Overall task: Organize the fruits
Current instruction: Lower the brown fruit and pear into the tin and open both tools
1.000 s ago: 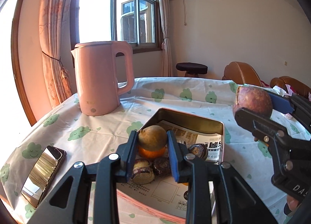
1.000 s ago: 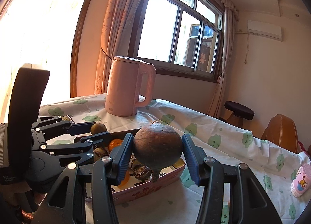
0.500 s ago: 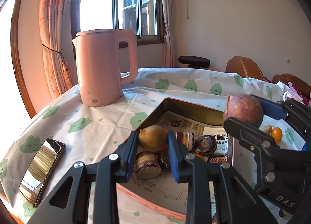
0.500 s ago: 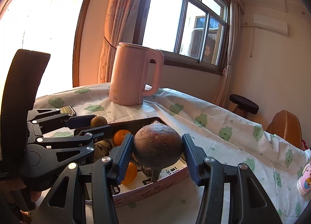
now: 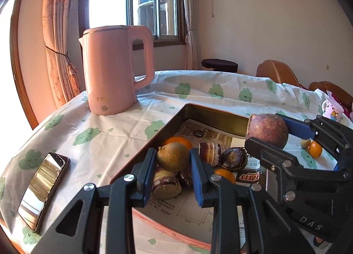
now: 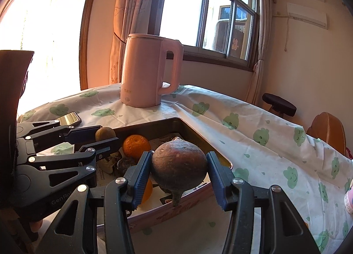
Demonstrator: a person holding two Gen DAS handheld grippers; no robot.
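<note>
Since a second ago both tongs have come lower and nearer the tin, so the kettle and the tin's rim loom larger in both views, while neither grip has changed. Far left of the left tongs (image 5: 173, 161) a phone (image 5: 43, 190) lies flat on the bench (image 5: 106, 128), whose white cloth is printed with green clouds. The left tongs are pinched narrow on a small brown fruit (image 5: 172, 159), held just above the fruit piled in the rectangular tin (image 5: 211, 113): an orange (image 5: 176, 140), dark round pieces and cut chunks on printed paper. Ahead and to the left stands a pink kettle (image 5: 114, 68) before the curtained window (image 5: 132, 0). Right of these, the right tongs (image 6: 178, 171) clasp a larger purplish-brown round fruit (image 6: 179, 165), stem downward, over the tin's near right edge. Beyond them on the cloth sit a small orange fruit (image 5: 315, 149) and a cup (image 5: 332, 110); a stool (image 5: 219, 65) and brown chairs (image 5: 275, 74) stand behind the bench.
</note>
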